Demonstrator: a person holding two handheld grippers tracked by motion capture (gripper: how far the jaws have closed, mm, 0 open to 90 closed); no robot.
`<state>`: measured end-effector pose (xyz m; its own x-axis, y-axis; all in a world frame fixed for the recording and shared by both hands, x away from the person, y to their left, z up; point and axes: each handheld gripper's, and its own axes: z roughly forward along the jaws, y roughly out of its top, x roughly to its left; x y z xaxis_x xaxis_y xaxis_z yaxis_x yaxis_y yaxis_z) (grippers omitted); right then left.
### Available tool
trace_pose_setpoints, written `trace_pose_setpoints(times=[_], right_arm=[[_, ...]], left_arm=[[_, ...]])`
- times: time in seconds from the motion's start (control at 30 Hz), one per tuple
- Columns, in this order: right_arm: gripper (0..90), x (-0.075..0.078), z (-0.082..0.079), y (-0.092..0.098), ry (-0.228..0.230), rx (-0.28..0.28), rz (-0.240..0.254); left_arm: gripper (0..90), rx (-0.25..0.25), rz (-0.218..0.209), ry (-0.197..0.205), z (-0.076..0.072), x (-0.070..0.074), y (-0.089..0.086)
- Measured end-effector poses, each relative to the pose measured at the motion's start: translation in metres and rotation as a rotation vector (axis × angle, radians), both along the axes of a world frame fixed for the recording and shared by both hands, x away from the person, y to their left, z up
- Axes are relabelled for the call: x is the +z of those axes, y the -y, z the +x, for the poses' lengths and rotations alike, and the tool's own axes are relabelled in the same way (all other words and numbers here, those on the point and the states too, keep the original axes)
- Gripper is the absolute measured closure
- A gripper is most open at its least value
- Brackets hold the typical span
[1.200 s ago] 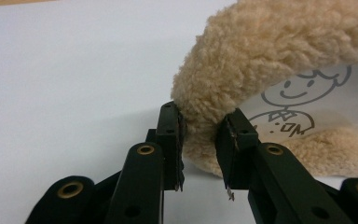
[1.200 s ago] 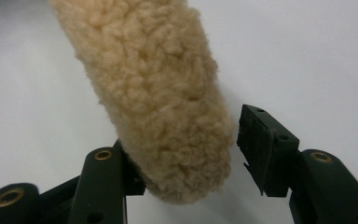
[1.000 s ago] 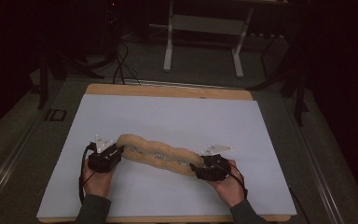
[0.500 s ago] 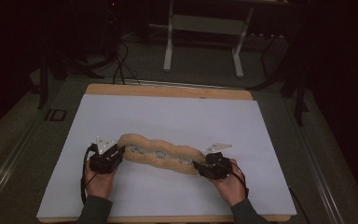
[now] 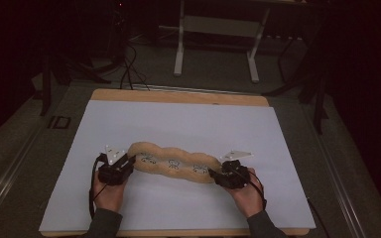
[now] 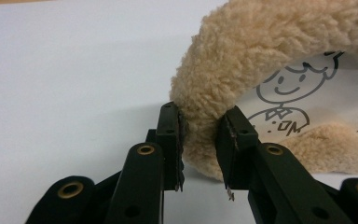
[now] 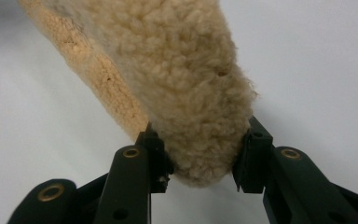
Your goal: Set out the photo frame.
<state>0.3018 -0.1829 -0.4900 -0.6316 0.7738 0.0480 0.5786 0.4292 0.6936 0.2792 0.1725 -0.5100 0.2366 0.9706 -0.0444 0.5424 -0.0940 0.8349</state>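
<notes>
Since the earlier frames our right gripper (image 5: pixel 217 176) has been closing its jaws, and they now press on the right end of the twisted fleece cloth (image 5: pixel 171 162); that end sat a touch lower a second ago, so the roll has levelled out a little. Left side looks unchanged.

We note in the right gripper view (image 7: pixel 200 161) both black jaws against the flanks of the woolly tan end (image 7: pixel 186 88), the pile bulging between and just past them, with a smoother stitched edge running off up-left of the left jaw.

We see in the left gripper view (image 6: pixel 200 149) the jaws clamped on a narrow fold of the same cloth (image 6: pixel 223 65), pile squeezed between the pads. Beyond the right jaw the pale inner face shows a line-drawn cartoon figure (image 6: pixel 284 98).

From the high view our left gripper (image 5: pixel 127 166) holds the left end, and the cloth spans from one gripper to the other as a rope-like twist, its middle lying on the white sheet (image 5: pixel 178 124) ahead of both hands (image 5: pixel 108 191), with cartoon prints showing in the twists
</notes>
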Motion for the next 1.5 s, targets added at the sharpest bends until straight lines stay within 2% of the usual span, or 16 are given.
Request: trace_pose_setpoints(times=[0.3, 0.4, 0.77, 0.87, 1.03, 1.2, 1.27, 1.5], right_arm=[[61.0, 0.003, 0.009, 0.009, 0.021, -0.046, 0.01], [59.5, 0.006, 0.017, 0.016, 0.032, -0.071, 0.043], [57.8, 0.0, 0.03, 0.024, 0.036, -0.095, 0.09], [57.8, -0.002, 0.031, 0.026, 0.025, -0.1, 0.095], [58.1, -0.004, 0.032, 0.028, 0.014, -0.112, 0.119], [59.0, -0.007, 0.038, 0.03, -0.001, -0.134, 0.152], [58.9, -0.007, 0.04, 0.031, -0.014, -0.134, 0.17], [58.1, -0.009, 0.041, 0.033, -0.022, -0.137, 0.187]], left_arm=[[73.2, -0.004, 0.015, -0.001, 0.001, 0.001, 0.012], [73.1, -0.004, 0.013, -0.004, 0.001, 0.001, 0.016], [72.8, 0.006, 0.021, -0.005, 0.0, 0.001, 0.023], [72.7, -0.017, 0.019, 0.004, 0.002, 0.001, 0.021], [72.2, -0.052, 0.002, -0.004, 0.01, 0.001, 0.016], [71.5, -0.069, -0.045, 0.001, 0.017, -0.001, 0.011], [71.4, -0.074, -0.044, 0.001, 0.017, -0.001, 0.01], [71.1, -0.076, -0.036, -0.01, 0.014, 0.0, 0.012]])
